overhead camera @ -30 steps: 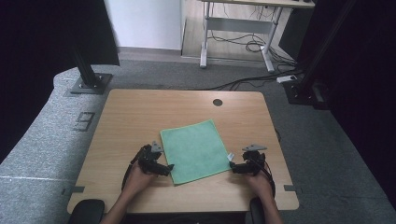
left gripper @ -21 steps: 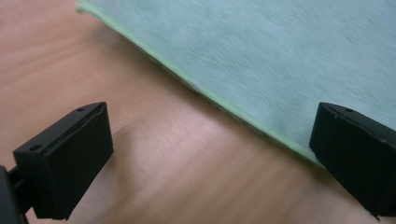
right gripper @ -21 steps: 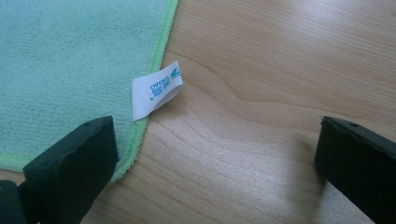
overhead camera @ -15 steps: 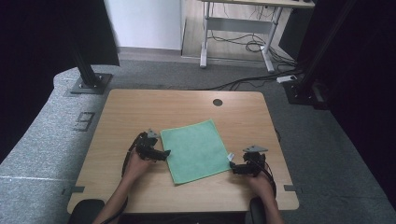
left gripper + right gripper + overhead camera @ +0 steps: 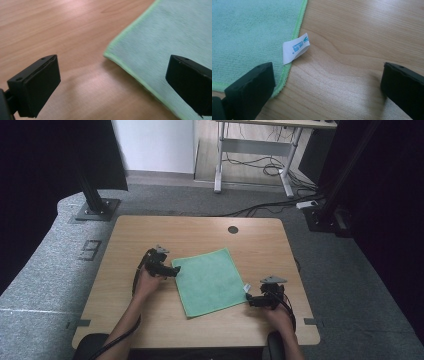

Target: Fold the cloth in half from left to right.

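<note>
A green cloth (image 5: 209, 281) lies flat on the wooden table (image 5: 200, 232), turned a little askew. My left gripper (image 5: 174, 270) stands open at the cloth's far left corner. In the left gripper view that corner (image 5: 106, 53) lies between the two jaws, with one jaw over the cloth (image 5: 170, 37). At the near right corner my right gripper (image 5: 251, 302) is open too. The right gripper view has the cloth's edge (image 5: 295, 30) and its white label (image 5: 295, 48) between the jaws. Neither gripper holds anything.
A round cable hole (image 5: 233, 229) sits near the table's far edge. Bare wood runs along the far half and the left side. Black stand bases (image 5: 92, 210) rest on the grey floor beyond the table, and a desk frame with cables (image 5: 252, 162) stands farther back.
My left gripper has slid away from me along the cloth's left edge, from the near left corner up to the far left corner. The right gripper has barely moved.
</note>
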A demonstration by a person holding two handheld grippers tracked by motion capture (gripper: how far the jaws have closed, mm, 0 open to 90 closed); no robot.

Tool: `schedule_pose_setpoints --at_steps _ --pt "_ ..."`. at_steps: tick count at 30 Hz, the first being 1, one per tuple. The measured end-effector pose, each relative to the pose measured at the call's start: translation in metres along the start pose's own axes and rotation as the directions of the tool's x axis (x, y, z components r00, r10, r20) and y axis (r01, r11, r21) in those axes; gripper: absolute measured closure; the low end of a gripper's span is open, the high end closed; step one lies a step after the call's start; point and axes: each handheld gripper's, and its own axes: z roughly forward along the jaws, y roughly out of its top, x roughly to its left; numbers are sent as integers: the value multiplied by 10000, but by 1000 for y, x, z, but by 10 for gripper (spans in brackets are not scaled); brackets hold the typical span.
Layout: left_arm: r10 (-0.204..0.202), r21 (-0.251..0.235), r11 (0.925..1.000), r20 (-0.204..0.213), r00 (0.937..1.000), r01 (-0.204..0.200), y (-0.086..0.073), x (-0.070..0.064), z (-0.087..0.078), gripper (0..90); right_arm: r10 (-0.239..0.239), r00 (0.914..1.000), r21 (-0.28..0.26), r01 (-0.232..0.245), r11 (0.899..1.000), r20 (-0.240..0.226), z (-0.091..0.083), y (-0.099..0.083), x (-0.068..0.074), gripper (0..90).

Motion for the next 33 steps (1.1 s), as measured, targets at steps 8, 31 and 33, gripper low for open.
schedule_pose_setpoints --at_steps 8,31,33 --pt "-212 79 9997 -321 9993 215 7 10 11 0 1 10000 0 -1 10000 3 0 0 0 0" --pt "-553 279 9980 -616 9966 571 2 23 26 0 12 10000 98 -12 10000 12 0 1 0 0" --pt "-555 278 9980 -616 9966 573 2 23 26 0 17 10000 166 -17 9999 3 0 2 0 0"
